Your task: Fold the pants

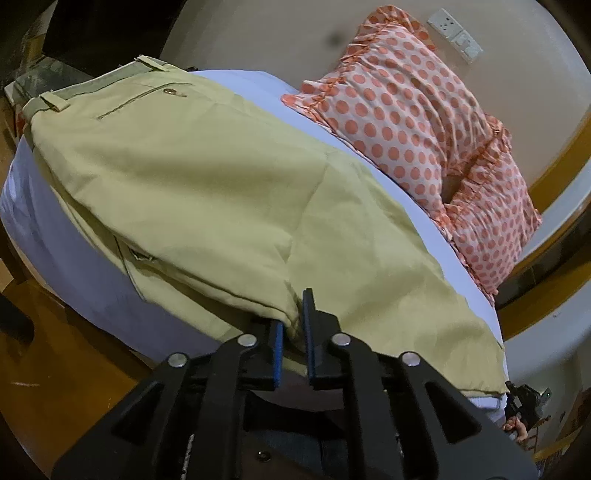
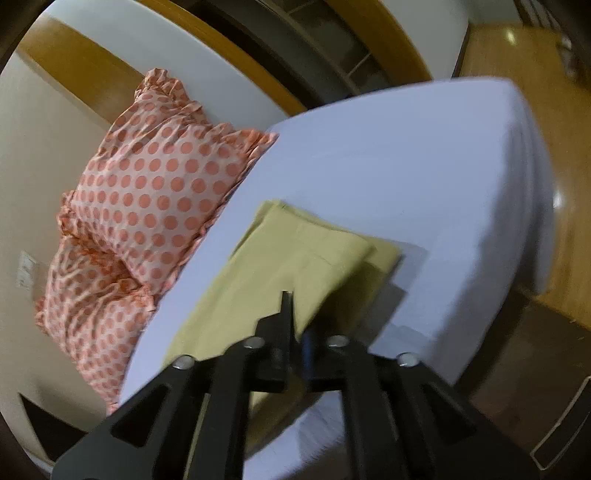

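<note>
Khaki pants (image 1: 207, 192) lie on a bed with a pale lilac sheet (image 1: 85, 269), the waistband and a buttoned back pocket at the far left. My left gripper (image 1: 293, 325) is shut on the near edge of the pants around the seat. In the right wrist view the leg ends (image 2: 306, 254) lie stacked on the sheet (image 2: 406, 166). My right gripper (image 2: 295, 321) is shut on the near edge of the legs. The other gripper shows small at the lower right of the left wrist view (image 1: 526, 402).
Two polka-dot orange pillows (image 1: 417, 122) (image 2: 159, 199) lean against the wall at the head of the bed. A wall socket plate (image 1: 454, 35) is above them. Wooden floor (image 2: 576, 184) lies beyond the bed's far edge.
</note>
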Demonstrator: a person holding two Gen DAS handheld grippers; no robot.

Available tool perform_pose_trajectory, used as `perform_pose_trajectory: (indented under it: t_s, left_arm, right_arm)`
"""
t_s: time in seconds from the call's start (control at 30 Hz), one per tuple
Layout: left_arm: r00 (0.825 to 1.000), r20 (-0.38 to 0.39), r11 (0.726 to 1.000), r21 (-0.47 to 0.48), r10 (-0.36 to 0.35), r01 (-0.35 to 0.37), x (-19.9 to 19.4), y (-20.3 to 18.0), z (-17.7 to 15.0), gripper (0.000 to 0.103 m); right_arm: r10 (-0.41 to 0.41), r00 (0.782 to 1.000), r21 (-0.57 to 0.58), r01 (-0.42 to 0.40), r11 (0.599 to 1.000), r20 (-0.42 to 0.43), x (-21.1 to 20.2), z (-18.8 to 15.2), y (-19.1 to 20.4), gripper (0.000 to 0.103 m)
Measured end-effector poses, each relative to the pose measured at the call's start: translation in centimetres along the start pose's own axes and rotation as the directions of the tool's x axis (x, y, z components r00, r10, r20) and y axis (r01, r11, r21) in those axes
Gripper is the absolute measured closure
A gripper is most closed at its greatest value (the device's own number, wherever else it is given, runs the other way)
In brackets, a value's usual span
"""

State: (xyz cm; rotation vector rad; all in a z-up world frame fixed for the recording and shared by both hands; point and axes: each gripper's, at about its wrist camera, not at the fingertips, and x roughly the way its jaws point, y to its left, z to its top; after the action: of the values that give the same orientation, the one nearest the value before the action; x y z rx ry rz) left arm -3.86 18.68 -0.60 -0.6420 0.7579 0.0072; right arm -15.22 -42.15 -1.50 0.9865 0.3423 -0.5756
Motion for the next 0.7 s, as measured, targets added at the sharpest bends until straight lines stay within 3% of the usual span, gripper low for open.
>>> perform_pose_trajectory:
  t_s: [0.07,0.13,0.33,0.47,0.53,0.57,0.6,0.7]
  left_arm:
    - [0.999,0.008,0.999,0.005,-0.032,0.032,-0.4,0.2,-0.4,0.085]
    - [0.998,0.026,0.998,0.010,-0.062,0.061,-1.0,0.3,-0.7,0.076]
    - [0.993,0.045,0.993,0.051,-0.109,0.107,-2.0,0.0,-1.7,0.066]
    - [0.989,0.045,0.988,0.068,-0.142,0.139,-2.5,0.1,-2.4,0.062]
    - [0.987,0.046,0.986,0.076,-0.154,0.150,-2.6,0.0,-2.6,0.060]
    - [0.986,0.046,0.985,0.077,-0.158,0.154,-2.6,0.1,-2.6,0.059]
    - [0.987,0.045,0.985,0.078,-0.157,0.153,-2.6,0.1,-2.6,0.059]
    - [0.988,0.042,0.986,0.077,-0.148,0.144,-2.6,0.6,-2.7,0.056]
  right_arm:
    - [-0.027,0.998,-0.027,0.029,0.999,0.055,-1.1,0.1,0.0,0.048]
    - [-0.069,0.992,-0.061,0.076,0.995,0.107,-1.8,0.1,-0.2,0.048]
    - [-0.078,0.993,-0.058,0.083,0.995,0.087,-0.8,-0.3,-1.1,0.049]
    - [-0.004,0.998,-0.098,0.009,0.995,0.056,-0.4,-1.5,-0.4,0.063]
    - [0.022,0.998,-0.134,-0.015,0.991,0.051,0.1,-2.3,0.0,0.076]
    - [0.026,0.998,-0.141,-0.018,0.990,0.055,0.3,-2.5,0.0,0.090]
    - [0.037,0.997,-0.147,-0.028,0.989,0.061,0.4,-2.6,0.0,0.095]
    - [0.063,0.994,-0.214,-0.042,0.976,0.094,0.9,-2.7,0.9,0.097]
